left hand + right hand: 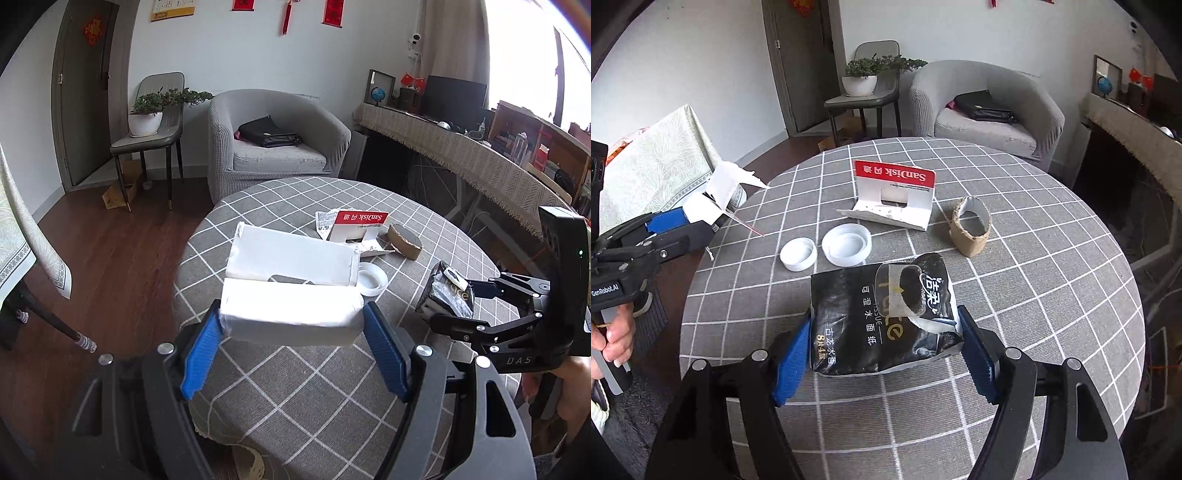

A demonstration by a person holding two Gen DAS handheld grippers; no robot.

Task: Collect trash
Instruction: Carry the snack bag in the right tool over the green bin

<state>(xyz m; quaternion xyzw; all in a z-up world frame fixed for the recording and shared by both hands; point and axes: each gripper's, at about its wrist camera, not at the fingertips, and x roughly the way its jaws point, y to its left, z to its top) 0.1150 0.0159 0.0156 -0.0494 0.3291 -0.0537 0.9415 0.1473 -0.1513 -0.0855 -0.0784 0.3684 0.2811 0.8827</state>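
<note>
Collection is partly done. The left gripper (291,334) has its jaws pinching a white paper pack (291,295), lifted off the worktop (1052,295); the right gripper (886,354) clamps a black tissue wrapper (882,317). Left to collect — a red card package (894,192), a cardboard ring (971,229) and two white lids (846,243). No bin is visible.

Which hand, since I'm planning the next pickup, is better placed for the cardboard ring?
Right, probably. The cardboard ring lies just beyond and right of the right tool, while the left tool hangs at the table's left edge. Both are full though: black tissue pack, white packet.
</note>
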